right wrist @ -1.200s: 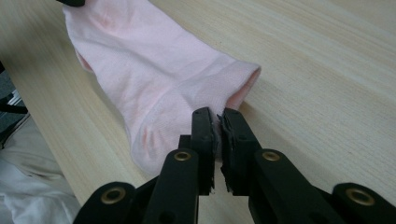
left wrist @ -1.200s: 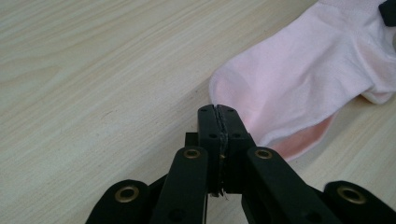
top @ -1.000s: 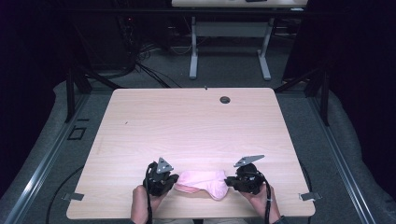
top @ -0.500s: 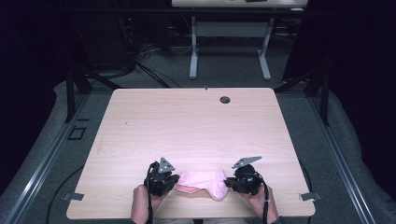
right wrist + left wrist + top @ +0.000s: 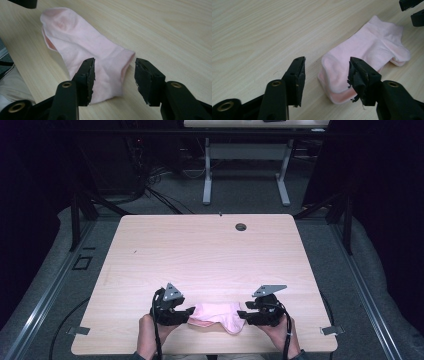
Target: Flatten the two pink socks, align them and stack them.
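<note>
A pink ankle sock (image 5: pixel 216 316) lies flat on the wooden table (image 5: pixel 210 255) near its front edge, between my two grippers. My left gripper (image 5: pixel 187 314) sits at the sock's left end. In the left gripper view its jaws (image 5: pixel 325 72) have just been opening and stand apart, with the sock's (image 5: pixel 362 50) rounded end between them, untouched by the pads. My right gripper (image 5: pixel 242 315) is at the sock's right end. Its jaws (image 5: pixel 114 75) have also just been opening. They straddle the cuff edge of the sock (image 5: pixel 82 42) without pressing it.
A dark round grommet (image 5: pixel 241 226) sits near the table's far edge. Beyond the table stands another table's white frame (image 5: pixel 245 165) on grey carpet. The person's hands come in over the front edge, and a trouser leg (image 5: pixel 10 82) shows below it.
Both grippers' jaws have opened off the ends of the sock, which now rests loose on the table. The hands have stayed where they were.
</note>
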Action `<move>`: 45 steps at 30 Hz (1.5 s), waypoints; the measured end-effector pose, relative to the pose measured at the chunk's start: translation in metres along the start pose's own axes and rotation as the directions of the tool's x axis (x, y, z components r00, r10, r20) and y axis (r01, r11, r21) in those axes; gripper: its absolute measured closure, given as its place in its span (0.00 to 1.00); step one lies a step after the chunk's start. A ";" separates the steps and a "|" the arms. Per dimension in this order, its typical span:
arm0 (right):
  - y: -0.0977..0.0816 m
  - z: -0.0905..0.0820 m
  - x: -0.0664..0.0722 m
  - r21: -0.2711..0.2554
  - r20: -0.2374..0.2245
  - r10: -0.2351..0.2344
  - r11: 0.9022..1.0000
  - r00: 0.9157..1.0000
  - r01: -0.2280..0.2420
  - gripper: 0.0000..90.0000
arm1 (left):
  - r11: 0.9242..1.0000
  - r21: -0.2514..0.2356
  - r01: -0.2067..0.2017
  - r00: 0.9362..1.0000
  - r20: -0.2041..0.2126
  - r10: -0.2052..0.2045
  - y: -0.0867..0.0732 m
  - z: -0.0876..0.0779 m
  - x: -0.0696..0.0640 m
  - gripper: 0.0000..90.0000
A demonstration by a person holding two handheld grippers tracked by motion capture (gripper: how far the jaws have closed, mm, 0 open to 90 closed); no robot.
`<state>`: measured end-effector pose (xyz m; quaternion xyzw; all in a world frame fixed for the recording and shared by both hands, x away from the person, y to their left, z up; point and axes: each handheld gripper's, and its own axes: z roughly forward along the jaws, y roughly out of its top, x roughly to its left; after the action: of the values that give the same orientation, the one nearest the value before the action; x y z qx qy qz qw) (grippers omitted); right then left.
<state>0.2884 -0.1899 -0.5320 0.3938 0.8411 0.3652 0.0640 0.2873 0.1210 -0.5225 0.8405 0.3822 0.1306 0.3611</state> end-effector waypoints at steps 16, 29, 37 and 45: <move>-0.008 0.037 0.011 0.117 0.076 -0.073 0.991 0.994 0.064 0.28 | 0.992 0.118 -0.043 0.994 -0.094 0.054 -0.018 0.032 -0.007 0.28; -0.011 0.014 -0.003 0.035 0.064 -0.033 0.999 0.997 0.030 0.10 | 0.998 0.043 0.034 0.994 -0.101 -0.030 -0.017 0.009 0.015 0.05; -0.013 -0.021 -0.026 -0.074 0.144 0.026 0.997 0.989 -0.015 0.00 | 0.994 -0.014 0.112 0.984 -0.137 -0.112 -0.024 -0.020 0.049 0.00; -0.036 -0.041 -0.059 -0.118 0.224 0.118 0.989 0.968 -0.093 0.00 | 0.976 -0.059 0.209 0.959 -0.184 -0.216 -0.056 -0.028 0.084 0.00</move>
<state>0.2910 -0.2702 -0.5367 0.4735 0.7853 0.3644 0.1623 0.2990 0.2224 -0.5470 0.7711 0.5003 0.1778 0.3514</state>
